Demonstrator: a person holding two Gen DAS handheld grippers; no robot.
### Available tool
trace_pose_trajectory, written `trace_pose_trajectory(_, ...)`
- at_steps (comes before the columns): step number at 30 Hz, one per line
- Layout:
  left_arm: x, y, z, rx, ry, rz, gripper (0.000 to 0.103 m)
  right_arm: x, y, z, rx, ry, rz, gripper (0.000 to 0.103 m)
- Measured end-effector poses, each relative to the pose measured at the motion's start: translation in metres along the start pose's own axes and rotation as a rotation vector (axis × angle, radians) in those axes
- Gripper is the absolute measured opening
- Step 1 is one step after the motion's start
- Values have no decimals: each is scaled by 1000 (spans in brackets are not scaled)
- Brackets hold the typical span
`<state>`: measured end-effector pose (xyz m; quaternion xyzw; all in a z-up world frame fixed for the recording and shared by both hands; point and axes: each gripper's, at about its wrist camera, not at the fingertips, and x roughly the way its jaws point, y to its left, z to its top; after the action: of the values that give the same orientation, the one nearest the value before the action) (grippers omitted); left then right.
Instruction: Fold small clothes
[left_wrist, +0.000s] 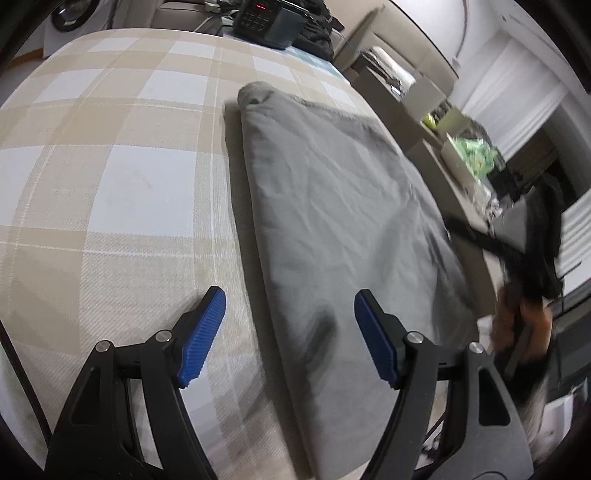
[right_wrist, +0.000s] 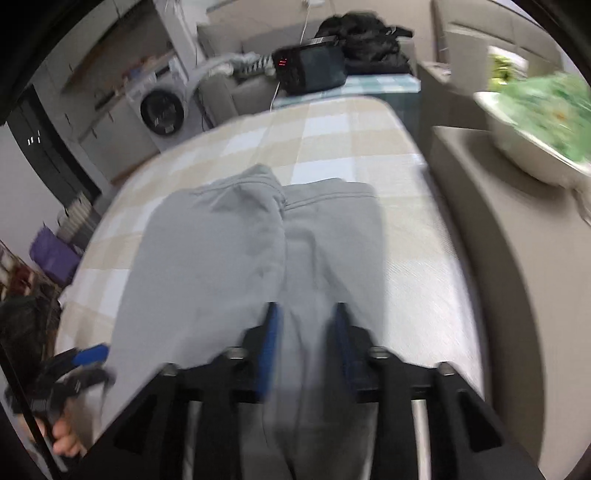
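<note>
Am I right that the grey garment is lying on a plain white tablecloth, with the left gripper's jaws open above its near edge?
Not quite: the tablecloth is checked in beige and white, not plain white, as the left wrist view shows. The rest holds: the grey garment lies on it and the left gripper has its jaws open above the near edge.

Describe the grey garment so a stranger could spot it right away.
Find the beige and white checked table. The grey garment lies flat on it, stretching away from the camera. It is the only plain grey cloth there; the black clothes are piled beyond the table's far end.
</note>
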<state>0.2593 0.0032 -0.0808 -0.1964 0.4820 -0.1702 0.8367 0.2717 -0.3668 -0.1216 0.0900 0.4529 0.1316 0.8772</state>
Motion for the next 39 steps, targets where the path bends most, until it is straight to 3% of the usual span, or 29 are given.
trace_pose_trajectory(2,4,0,6,-16,-4,-12,69,-23,-13,-22,42,-36,1,64)
trace_pose_trajectory(8,24,-3,30,-57,5,-61,64,-35,-41,-79,141,46,15,63)
trace_pose_trajectory(10,30,-5,37,-68,4,-63,64,-43,-39,-91,122,19,44,63)
trace_pose_trajectory(13,38,-5,47,-80,21,-65,64,-46,-37,-101,131,24,121,63)
trace_pose_trajectory(19,63,1,101,-107,97,-51,64,-43,-20,-108,77,2,117,53)
trace_pose_trajectory(25,94,19,166,-164,79,-43,62,-41,-15,-114,55,-16,115,52)
trace_pose_trajectory(26,98,21,172,-171,76,-47,60,-42,-17,-114,57,-14,118,52)
trace_pose_trajectory(28,109,23,188,-176,71,-34,44,-42,-20,-116,53,-13,127,52)
trace_pose_trajectory(29,112,25,194,-174,67,-32,29,-42,-20,-116,53,-16,130,52)
trace_pose_trajectory(30,115,26,199,-171,63,-48,21,-42,-21,-116,50,-18,133,52)
trace_pose_trajectory(36,113,12,221,-83,-13,-109,20,-47,-23,-122,51,-22,153,53)
trace_pose_trajectory(39,119,16,229,-104,-5,-63,24,-49,-25,-123,56,-22,162,53)
